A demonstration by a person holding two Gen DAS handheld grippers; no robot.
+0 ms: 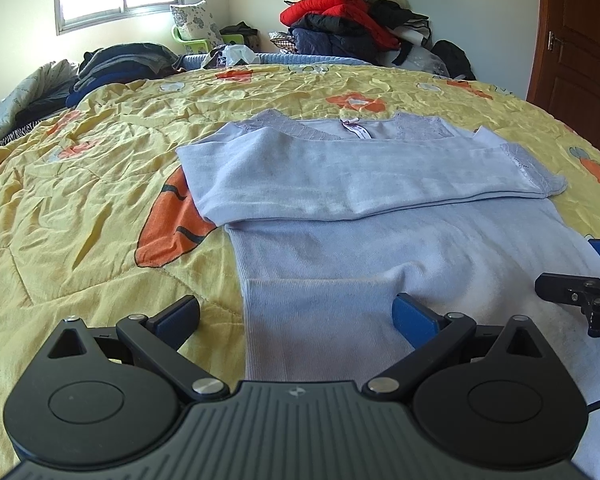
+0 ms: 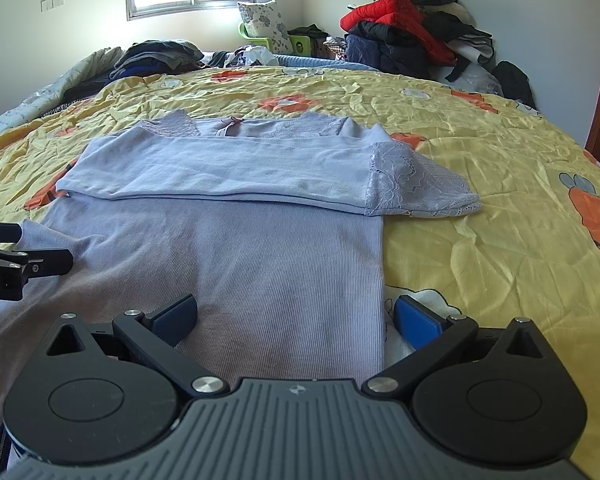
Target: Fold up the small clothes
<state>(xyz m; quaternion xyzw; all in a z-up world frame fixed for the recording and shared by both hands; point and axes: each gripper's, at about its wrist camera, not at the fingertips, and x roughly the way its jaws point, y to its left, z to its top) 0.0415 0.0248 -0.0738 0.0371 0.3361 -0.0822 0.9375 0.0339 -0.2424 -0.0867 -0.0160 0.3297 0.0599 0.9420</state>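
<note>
Here, a light purple top [image 1: 380, 240] lies flat on the yellow bed cover [image 1: 80, 200].

Its sleeves with lace ends [image 2: 416, 184] are folded across the chest. The left tool [image 1: 296, 316] sits low over the bottom left corner of the top, with its blue fingers [image 1: 414, 318] spread wide and nothing held. The right tool [image 2: 296, 316] sits over the bottom right edge, spread wide too. A heap of clothes [image 2: 412, 32] is piled by the far wall.

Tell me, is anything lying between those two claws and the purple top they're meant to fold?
Nothing visible. The left gripper and right gripper are both open right at the near hem of the lavender top, and only the yellow quilt surrounds it.
</note>
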